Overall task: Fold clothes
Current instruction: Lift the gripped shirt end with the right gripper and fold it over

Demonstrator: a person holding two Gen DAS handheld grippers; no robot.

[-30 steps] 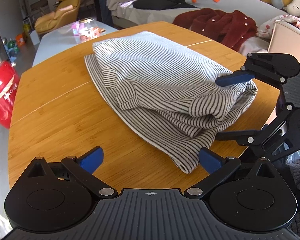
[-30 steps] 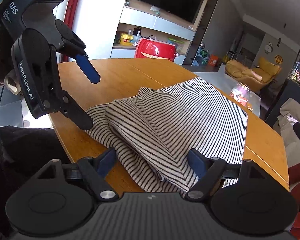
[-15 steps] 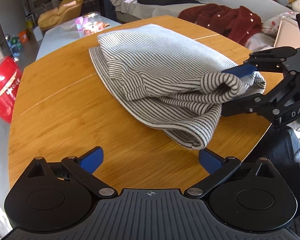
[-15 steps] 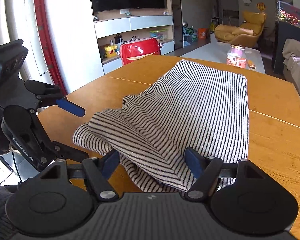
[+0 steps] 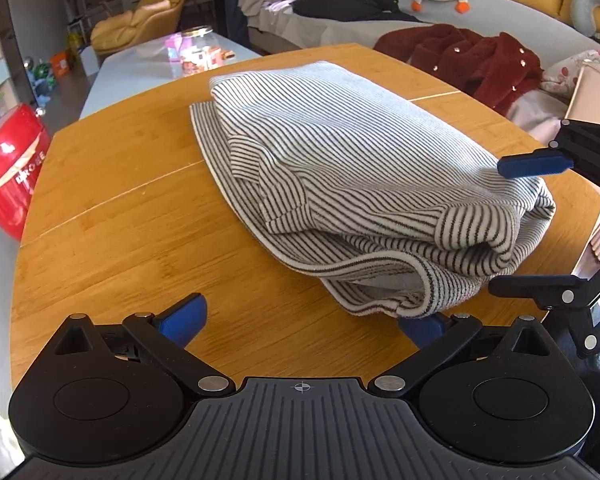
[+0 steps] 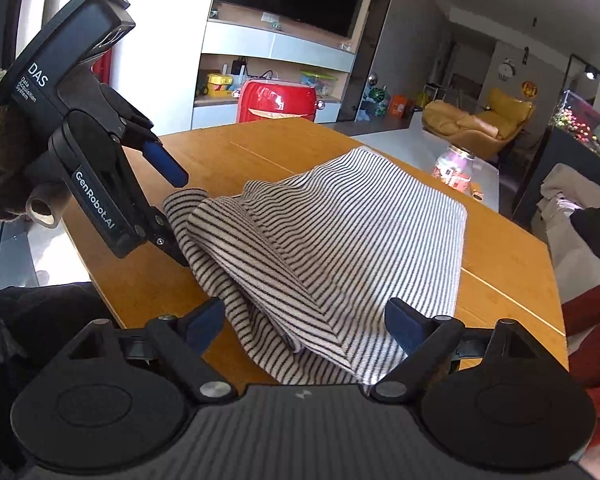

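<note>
The striped garment (image 5: 356, 184) lies folded into a thick stack on the wooden table (image 5: 132, 216), its bulky rolled end at the near edge of the table, towards me, and its flat end reaching towards the far edge. A lower layer sticks out beyond the stack along one long side.

My right gripper (image 6: 304, 326) straddles the near end of the stack. Its jaws are opening, the cloth lies between the fingers, and neither pad (image 6: 404, 322) presses on it. My left gripper (image 5: 304, 318) stands spread over bare table just beside the near corner of the stack and holds nothing.

The step in hand, as I judge it, is release and tidy-up of the last fold.

1. I let the right jaws spread fully before I draw back, so that no pad snags the ribbed hem (image 5: 384, 268) and drags the top layer.
2. I withdraw along the line of the fingers, low and straight. A sideways lift risks unrolling the near end.
3. I keep the left gripper clear of the loose lip at the near corner until the right one is out.
4. I then press the bulging end flat and align the protruding lower layer with the stack.

The near end sits close to the table edge, so I push inward, never outward.
</note>
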